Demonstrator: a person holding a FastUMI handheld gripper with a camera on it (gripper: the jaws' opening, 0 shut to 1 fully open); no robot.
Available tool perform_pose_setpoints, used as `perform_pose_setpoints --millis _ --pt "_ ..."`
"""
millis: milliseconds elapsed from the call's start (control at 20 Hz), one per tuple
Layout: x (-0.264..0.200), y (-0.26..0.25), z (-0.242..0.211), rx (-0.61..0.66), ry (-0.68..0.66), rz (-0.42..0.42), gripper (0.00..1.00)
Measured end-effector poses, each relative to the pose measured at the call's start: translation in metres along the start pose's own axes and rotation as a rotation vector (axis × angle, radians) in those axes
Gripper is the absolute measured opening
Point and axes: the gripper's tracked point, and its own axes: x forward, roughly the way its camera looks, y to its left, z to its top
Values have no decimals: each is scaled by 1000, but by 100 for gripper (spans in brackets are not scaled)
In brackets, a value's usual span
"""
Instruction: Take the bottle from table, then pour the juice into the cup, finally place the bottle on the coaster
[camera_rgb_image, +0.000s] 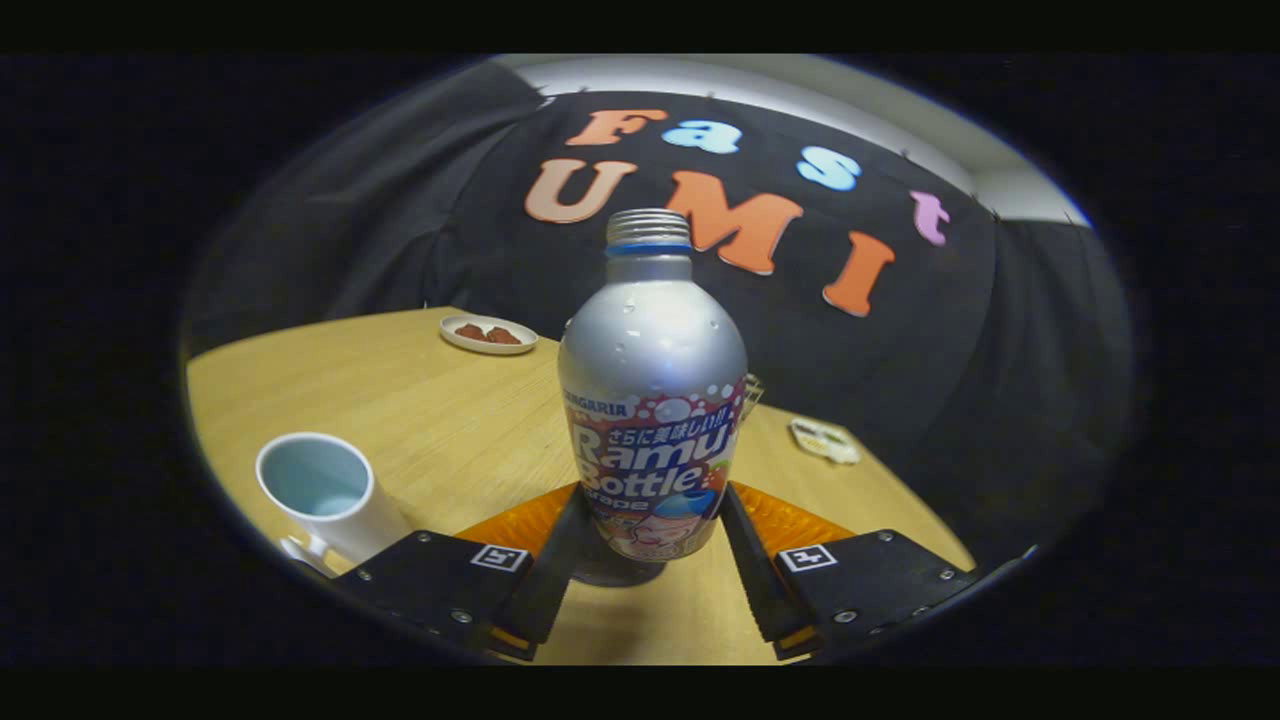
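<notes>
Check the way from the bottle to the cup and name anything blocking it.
Nothing visible blocks it. The bottle stands between the gripper fingers; the cup sits beside it on bare table.

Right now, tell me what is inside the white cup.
The white cup beside the tool shows a pale, bare inner wall with no liquid visible. Its bottom is hidden by the rim. The bottle stands between the tool's fingers.

Bottle (652, 400) stands upright between the tongs (652, 555), filling the gap; both fingers appear to touch its sides. White cup (330, 495) crowds the left finger. Small plate (488, 334) sits far back left, flat coaster (824, 440) back right. Bare bench (440, 410) between cup and bottle.
</notes>
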Motion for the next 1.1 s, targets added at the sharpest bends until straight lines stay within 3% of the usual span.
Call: perform_pose_setpoints --millis 100,200,300,550,650,800,1100 --pt "13 -4 -15 140 43 6 76" --pt "22 -4 -31 191 80 2 76" --pt "27 2 -60 150 147 5 76" --pt "17 8 -55 104 149 17 80" --pt "10 8 -51 92 129 9 81" --pt "3 2 -42 65 89 -26 98" --pt "-47 5 -12 90 -15 -25 98"
